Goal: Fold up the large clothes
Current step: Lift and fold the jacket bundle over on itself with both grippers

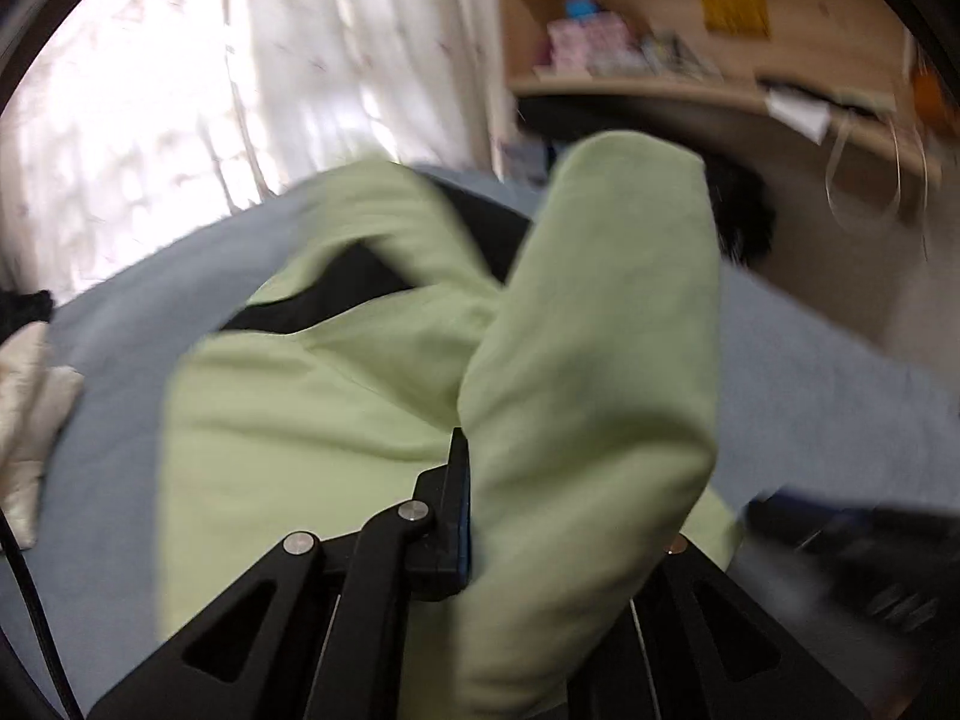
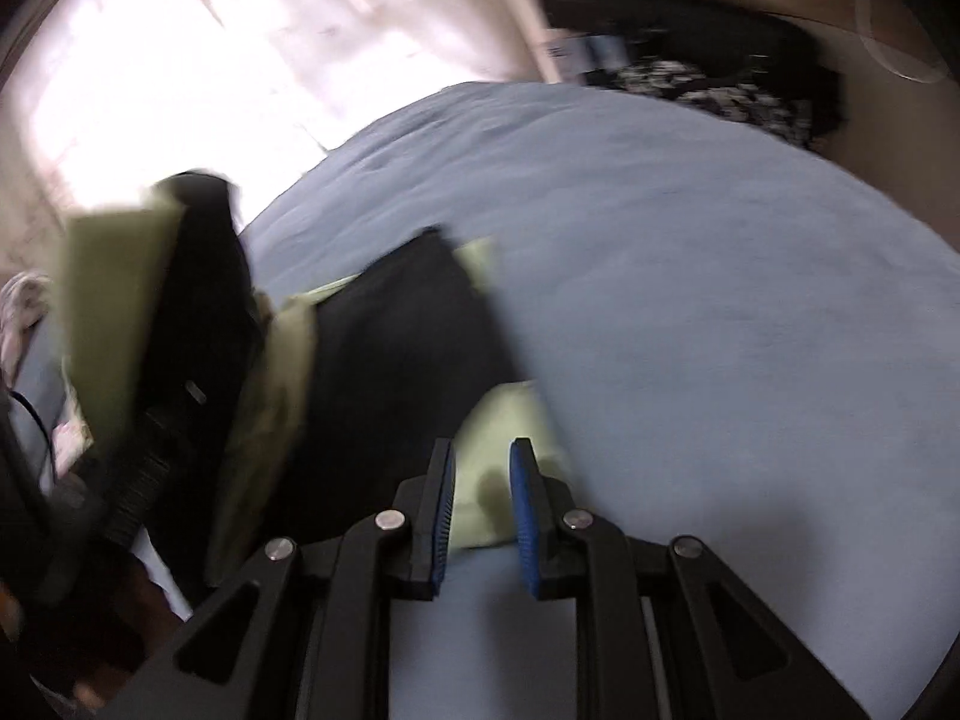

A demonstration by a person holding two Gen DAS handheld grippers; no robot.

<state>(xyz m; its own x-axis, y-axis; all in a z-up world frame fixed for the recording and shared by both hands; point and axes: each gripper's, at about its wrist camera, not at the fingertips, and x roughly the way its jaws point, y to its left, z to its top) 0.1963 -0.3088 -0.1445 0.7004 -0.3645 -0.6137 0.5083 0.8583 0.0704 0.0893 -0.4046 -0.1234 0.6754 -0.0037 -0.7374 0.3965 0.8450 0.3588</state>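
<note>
Covering most of both views, the blue-grey bed [image 2: 690, 252] carries the work; its far edge meets a bright curtained window [image 1: 150, 90], and a wooden shelf [image 1: 690, 78] stands past the far right corner. On the bed lies the garment [image 1: 288, 408], light green outside with a black lining, bunched and partly raised, not flat. In the left wrist view it fills the middle and reaches toward the bed's near edge.

One long green fold of it rises straight out of the left gripper [image 1: 474, 516], which is clamped tight on the cloth; only one finger shows, the other is buried under fabric. That fold runs away from the gripper toward the far edge.

The right gripper [image 2: 483, 510] has its jaws narrowly parted. A green corner of cloth lies between the blue pads [image 2: 525, 516], but blur hides whether they press on it, so I cannot tell if it is held. From this gripper the garment's bulk lies to the left and ahead, with bare bed to the right.

Judging by this, the left hand has the surer hold, and the fold likely depends on carrying the cloth across toward that open right side.
</note>
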